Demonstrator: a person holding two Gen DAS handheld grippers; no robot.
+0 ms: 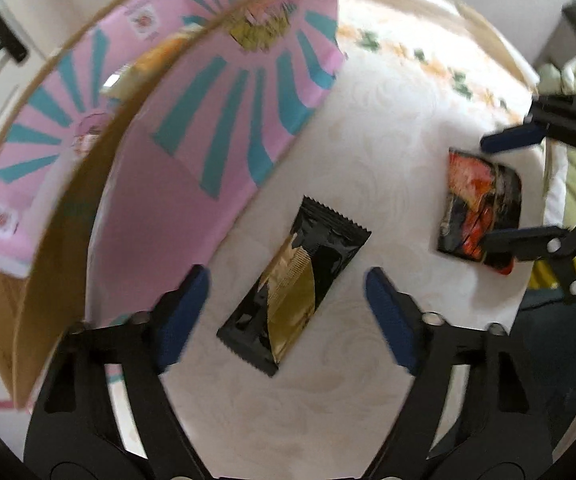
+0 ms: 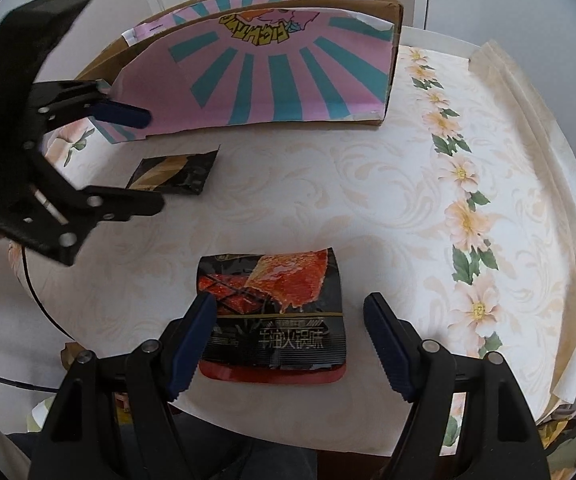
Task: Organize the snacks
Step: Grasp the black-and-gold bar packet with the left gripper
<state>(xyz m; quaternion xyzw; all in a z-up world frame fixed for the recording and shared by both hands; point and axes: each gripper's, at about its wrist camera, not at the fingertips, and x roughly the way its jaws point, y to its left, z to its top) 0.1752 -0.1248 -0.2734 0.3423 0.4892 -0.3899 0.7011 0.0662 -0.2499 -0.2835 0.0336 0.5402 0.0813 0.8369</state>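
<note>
- Currently, the left gripper is spread wide, blue-padded fingers either side of a black-and-gold foil snack packet without touching it; nothing is gripped.
- That packet lies flat on the cream floral-patterned tablecloth, slanted, at lower centre of the left wrist view. In the right wrist view it sits at left of centre, near the box front.
- The right gripper is likewise fully spread and holds nothing. A black-and-red snack pouch with printed white characters lies flat between its fingers; the left-hand blue pad overlaps the pouch edge, but contact cannot be confirmed. The right-hand pad stands apart from it.
- In the left wrist view the same pouch appears at right of centre, with the right gripper straddling it from the right edge.
- A cardboard box wrapped in pink paper with teal radiating stripes stands at upper centre of the right wrist view, open at the top.
- In the left wrist view the box fills the upper left; yellow-orange wrappers show inside, blurred.
- The two packets lie well apart on the cloth.
</note>
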